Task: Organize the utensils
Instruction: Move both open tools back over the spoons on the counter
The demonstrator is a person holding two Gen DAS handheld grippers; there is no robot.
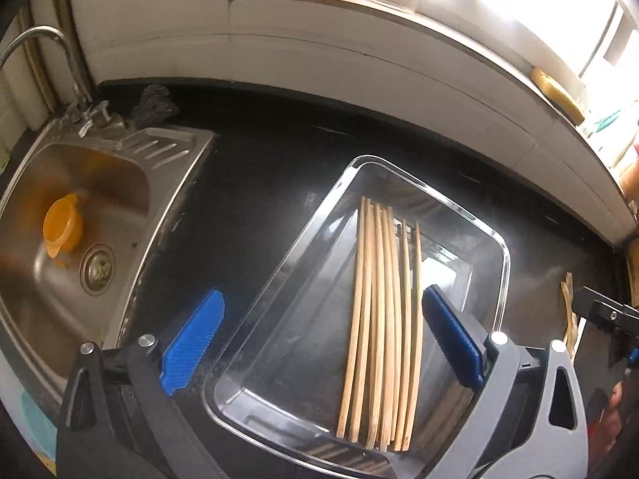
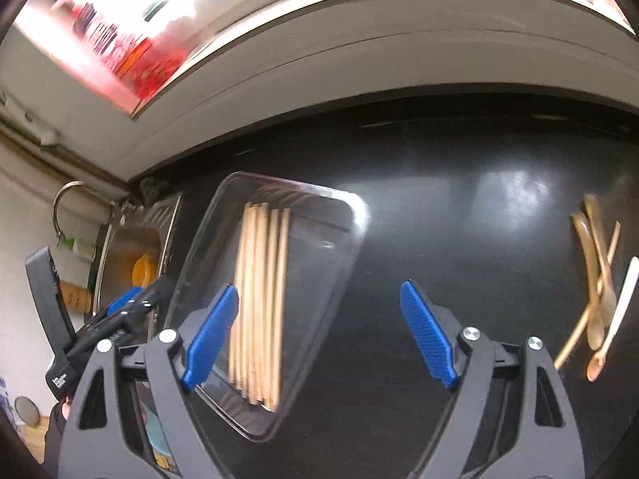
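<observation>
A clear glass tray (image 1: 493, 239) is sitting on the black countertop (image 1: 271, 151), just right of the steel sink (image 1: 167, 159). A bundle of wooden chopsticks (image 1: 379, 311) is lying lengthwise inside the tray, side by side, running from the near end to the far end.

The left gripper (image 1: 323, 339) is hanging over the tray's near half with its blue-padded jaws spread wide; the chopsticks are lying between and below the pads, touched by neither as far as the view shows. The right gripper (image 2: 319, 335) is standing with its jaws wide apart too, holding nothing: its left pad is showing over the tray's near part, beside the chopsticks, and its right pad over bare countertop.

Far to the right on the countertop, well apart from the tray, a loose pile of wooden spoons (image 2: 595, 279) is lying crossed with a white spoon (image 2: 617, 311). An orange cup (image 1: 63, 225) is resting in the sink near the drain.
</observation>
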